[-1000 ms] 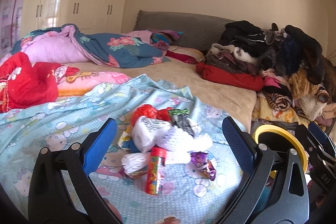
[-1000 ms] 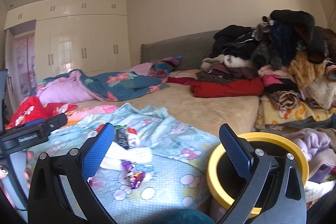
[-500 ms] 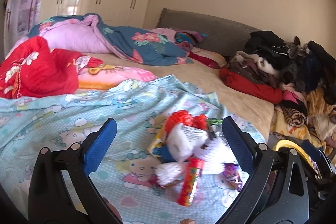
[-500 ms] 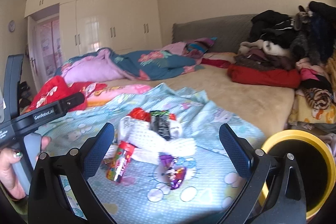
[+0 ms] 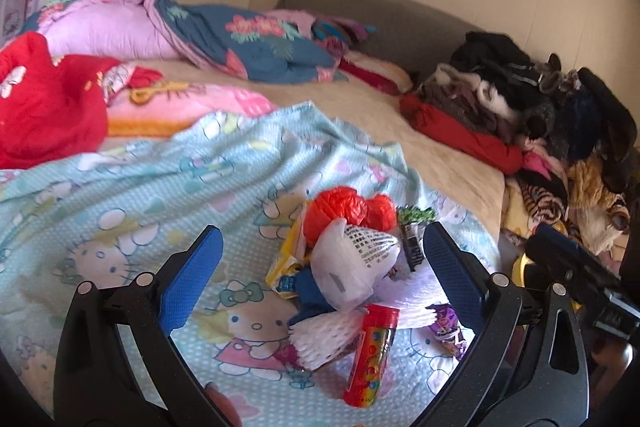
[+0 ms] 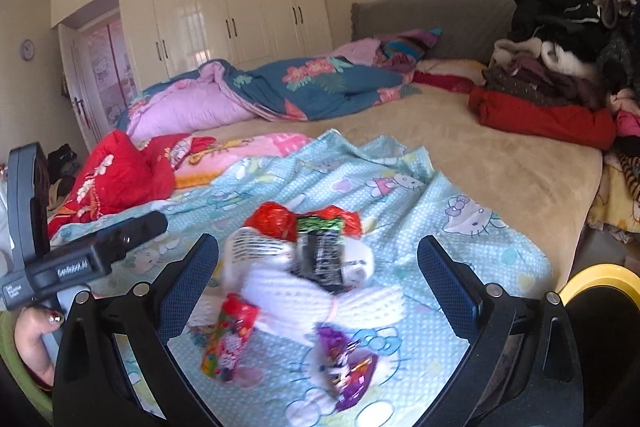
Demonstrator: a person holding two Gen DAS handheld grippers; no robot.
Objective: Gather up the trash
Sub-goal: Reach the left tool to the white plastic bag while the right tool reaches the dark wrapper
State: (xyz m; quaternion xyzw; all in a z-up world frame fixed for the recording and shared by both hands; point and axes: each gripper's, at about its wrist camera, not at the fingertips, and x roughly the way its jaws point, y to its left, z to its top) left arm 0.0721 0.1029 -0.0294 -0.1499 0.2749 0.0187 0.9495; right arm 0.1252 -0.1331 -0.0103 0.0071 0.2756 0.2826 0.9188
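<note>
A heap of trash lies on the light blue cartoon sheet: a red candy tube, a white plastic bag, white foam netting, a red bag, a purple wrapper and a dark wrapper. My left gripper is open and empty, just in front of the heap. My right gripper is open and empty, facing the same heap: the candy tube, the purple wrapper, the netting. A yellow-rimmed bin stands at the right, off the bed.
Folded quilts and a red garment lie at the back left of the bed. A pile of clothes fills the right side. The right gripper's body shows at the right of the left wrist view. Wardrobes line the far wall.
Both grippers have swung left and come closer to the trash heap. The yellow bin has slid to the right edge of both views. Both stay open.
</note>
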